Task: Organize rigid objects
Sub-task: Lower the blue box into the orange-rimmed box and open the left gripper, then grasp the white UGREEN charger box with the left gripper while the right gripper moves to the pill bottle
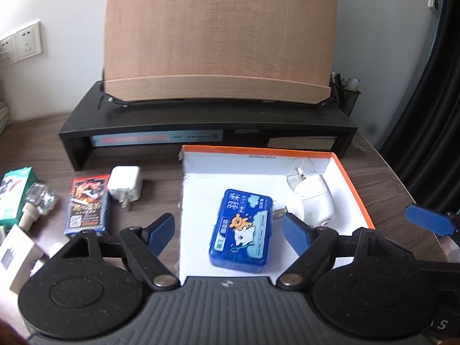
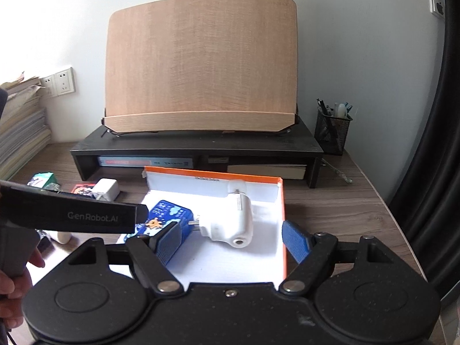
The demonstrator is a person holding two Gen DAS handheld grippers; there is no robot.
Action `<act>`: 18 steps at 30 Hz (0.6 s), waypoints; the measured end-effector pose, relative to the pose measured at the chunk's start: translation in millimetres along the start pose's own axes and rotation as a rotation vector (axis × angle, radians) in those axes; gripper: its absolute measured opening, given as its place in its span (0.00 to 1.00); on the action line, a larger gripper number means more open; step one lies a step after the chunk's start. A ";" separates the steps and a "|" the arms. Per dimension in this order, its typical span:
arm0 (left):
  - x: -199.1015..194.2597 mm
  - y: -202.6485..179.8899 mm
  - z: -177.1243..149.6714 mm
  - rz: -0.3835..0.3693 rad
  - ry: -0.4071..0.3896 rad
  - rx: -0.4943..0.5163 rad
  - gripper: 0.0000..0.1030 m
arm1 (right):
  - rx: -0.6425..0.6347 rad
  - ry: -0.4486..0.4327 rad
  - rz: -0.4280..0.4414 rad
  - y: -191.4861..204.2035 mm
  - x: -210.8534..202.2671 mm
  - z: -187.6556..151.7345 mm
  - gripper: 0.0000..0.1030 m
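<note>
"genrobot.ai" on the left gripper (image 2: 97,217) body, chinese print on blue case (image 1: 241,231) unreadable

blue tin (image 1: 241,231) (flat), white plug (image 1: 312,198), boxed

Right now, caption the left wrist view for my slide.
Open left hand-held gripper above blue case lying in orange box.

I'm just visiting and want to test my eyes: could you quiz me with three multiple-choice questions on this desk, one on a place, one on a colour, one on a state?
1. Where is the blue tin?
A in the orange-rimmed box
B on the black shelf
C in the pen holder

2. What colour is the charger cube left of the box?
A black
B white
C red

3. The left gripper's fingers are:
A clamped on the tin
B apart, touching nothing
C holding a pen

Answers: 1 A, it lies on the box's white floor; 2 B, plainly white; 3 B, gaps show on both sides.
</note>
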State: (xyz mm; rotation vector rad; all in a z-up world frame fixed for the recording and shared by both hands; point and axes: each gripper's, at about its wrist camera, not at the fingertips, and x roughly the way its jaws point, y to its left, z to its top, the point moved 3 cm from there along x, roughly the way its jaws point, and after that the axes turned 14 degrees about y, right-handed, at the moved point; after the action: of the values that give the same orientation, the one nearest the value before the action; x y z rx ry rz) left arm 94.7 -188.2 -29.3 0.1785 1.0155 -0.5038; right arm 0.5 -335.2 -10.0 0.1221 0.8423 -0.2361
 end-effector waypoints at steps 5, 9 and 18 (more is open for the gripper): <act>-15.9 8.1 -12.0 0.033 -0.013 -0.046 0.82 | -0.033 -0.009 0.031 8.7 -7.8 -1.2 0.89; -26.7 12.3 -20.5 0.050 -0.026 -0.084 0.83 | -0.063 -0.017 0.058 16.1 -13.7 -4.1 0.90; -44.0 26.4 -40.6 0.094 -0.049 -0.151 0.83 | -0.125 -0.018 0.124 36.5 -19.1 -9.4 0.90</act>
State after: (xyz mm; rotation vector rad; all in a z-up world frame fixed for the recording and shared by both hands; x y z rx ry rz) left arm 57.5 -136.1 -15.6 0.0782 0.9887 -0.3429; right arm -9.2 -294.9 -1.4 0.0547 0.8263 -0.0682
